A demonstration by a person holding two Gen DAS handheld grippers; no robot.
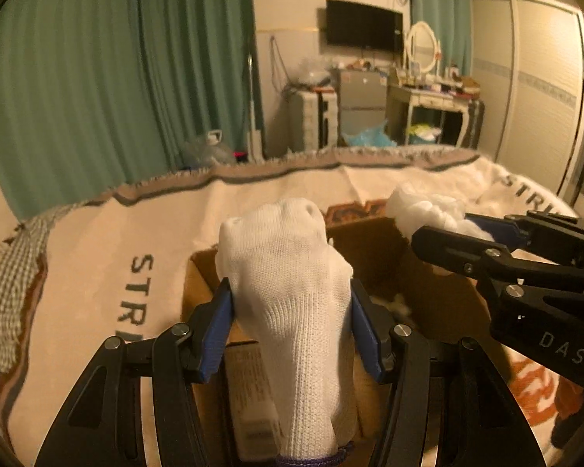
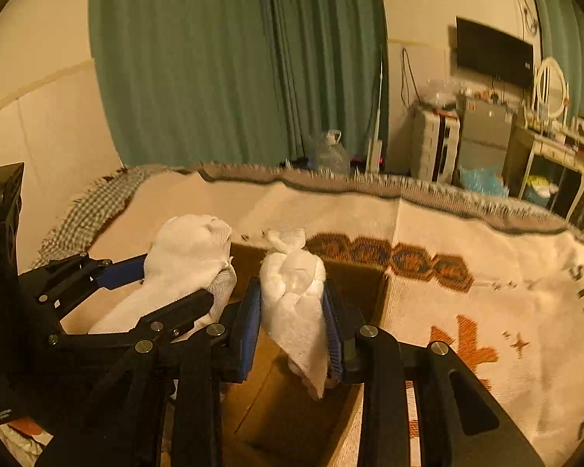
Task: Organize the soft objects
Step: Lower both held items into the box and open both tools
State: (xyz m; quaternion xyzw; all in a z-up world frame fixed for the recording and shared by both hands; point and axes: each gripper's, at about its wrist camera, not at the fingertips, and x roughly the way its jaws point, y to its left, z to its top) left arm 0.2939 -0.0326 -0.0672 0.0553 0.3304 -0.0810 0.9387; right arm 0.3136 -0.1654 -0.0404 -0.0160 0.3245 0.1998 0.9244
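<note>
My left gripper (image 1: 290,303) is shut on a white knitted glove (image 1: 288,272) and holds it above the near edge of an open cardboard box (image 1: 428,272) on the bed. My right gripper (image 2: 292,311) is shut on a white knotted cloth bundle (image 2: 294,295) and holds it over the same box (image 2: 350,272). In the left wrist view the right gripper (image 1: 447,229) reaches in from the right with the bundle (image 1: 420,206). In the right wrist view the left gripper (image 2: 167,284) with the glove (image 2: 187,253) is at the left.
The box sits on a cream blanket (image 1: 97,272) with orange patterns and dark letters, spread over a bed. Beyond the bed are green curtains (image 1: 116,78), a water jug (image 1: 210,148), a small fridge (image 1: 358,105), a dressing table (image 1: 428,97) and a wardrobe (image 1: 537,78).
</note>
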